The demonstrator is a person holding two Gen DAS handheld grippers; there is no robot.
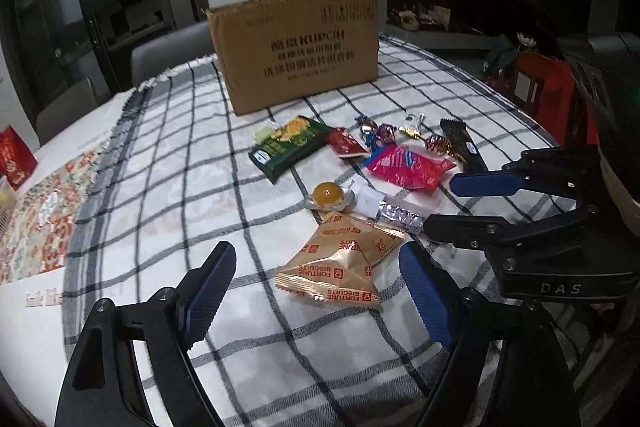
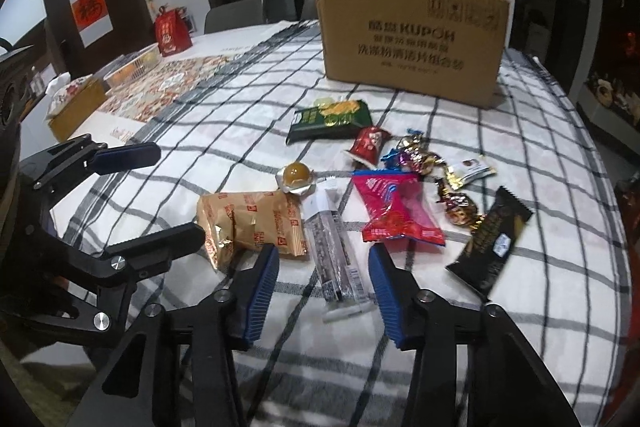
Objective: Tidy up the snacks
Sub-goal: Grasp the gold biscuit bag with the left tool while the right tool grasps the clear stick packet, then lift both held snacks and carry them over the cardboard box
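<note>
Snacks lie on a checked tablecloth in front of a cardboard box [image 1: 300, 51] [image 2: 412, 39]. A tan Fortune Biscuits bag [image 1: 344, 259] [image 2: 252, 223] lies nearest. Beside it are a clear tube pack [image 2: 336, 251], a yellow jelly cup [image 1: 328, 195] [image 2: 295, 175], a pink packet [image 1: 408, 163] [image 2: 400, 211], a green packet [image 1: 288, 143] [image 2: 332, 119], a black bar [image 2: 490, 243] and several wrapped candies [image 2: 416, 155]. My left gripper [image 1: 320, 287] is open and empty, just short of the biscuit bag. My right gripper [image 2: 324, 287] is open and empty around the near end of the tube pack.
A patterned runner [image 1: 44, 211] and a red gift bag [image 2: 172, 31] lie at the left end of the table. A tissue box [image 2: 76, 103] stands near the left edge. Chairs stand behind the table. The table's right edge curves close to the black bar.
</note>
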